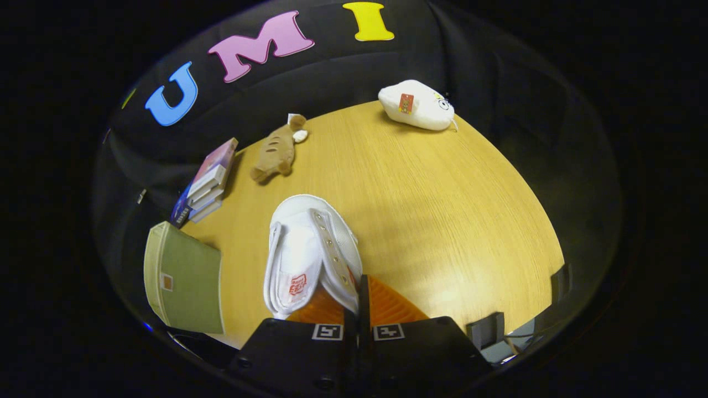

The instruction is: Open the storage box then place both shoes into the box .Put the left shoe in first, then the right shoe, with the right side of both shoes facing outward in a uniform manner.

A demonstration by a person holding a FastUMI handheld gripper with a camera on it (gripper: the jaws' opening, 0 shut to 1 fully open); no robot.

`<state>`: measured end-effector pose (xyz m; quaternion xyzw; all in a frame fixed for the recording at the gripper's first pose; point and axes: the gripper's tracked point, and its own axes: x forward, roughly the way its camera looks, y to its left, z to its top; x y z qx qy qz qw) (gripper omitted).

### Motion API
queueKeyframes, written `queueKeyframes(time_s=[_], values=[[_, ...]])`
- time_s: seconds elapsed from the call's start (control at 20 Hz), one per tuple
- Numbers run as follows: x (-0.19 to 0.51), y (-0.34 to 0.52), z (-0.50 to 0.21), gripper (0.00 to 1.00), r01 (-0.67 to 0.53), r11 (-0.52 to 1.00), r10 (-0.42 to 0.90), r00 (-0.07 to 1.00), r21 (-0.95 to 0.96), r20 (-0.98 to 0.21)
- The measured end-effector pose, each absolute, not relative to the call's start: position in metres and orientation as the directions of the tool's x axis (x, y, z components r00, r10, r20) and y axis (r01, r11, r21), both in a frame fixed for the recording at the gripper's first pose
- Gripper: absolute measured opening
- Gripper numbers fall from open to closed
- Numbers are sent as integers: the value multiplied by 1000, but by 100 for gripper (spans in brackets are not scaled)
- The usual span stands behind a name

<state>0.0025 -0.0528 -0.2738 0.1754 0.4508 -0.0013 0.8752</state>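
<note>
My gripper (359,301) is shut on a white canvas shoe (310,249), pinching the side wall by its lace eyelets between both fingers. The shoe points away from me, toe toward the middle of the wooden table (442,210), its opening and red-printed tongue facing up. Its heel end is hidden behind the fingers. I cannot tell whether the sole rests on the table or hangs just over it. A green fabric storage box (185,279) stands left of the fingers at the table's near left edge, a flat face with a small patch turned toward me.
A stack of books (207,182) lies beyond the green box at the table's left edge. A brown plush toy (276,152) sits beyond the shoe. A white plush toy (417,105) rests at the far edge. Dark brackets (487,329) stand right of the fingers.
</note>
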Motion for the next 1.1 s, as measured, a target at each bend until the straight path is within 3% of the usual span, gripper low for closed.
queueKeyframes(time_s=[0.25,0.6,1.1], values=[[0,20,-196,5,180,910,165,669,373,-724],[-3,146,-135,5,164,867,242,687,471,-685],[0,295,-164,5,87,887,308,620,454,-721]])
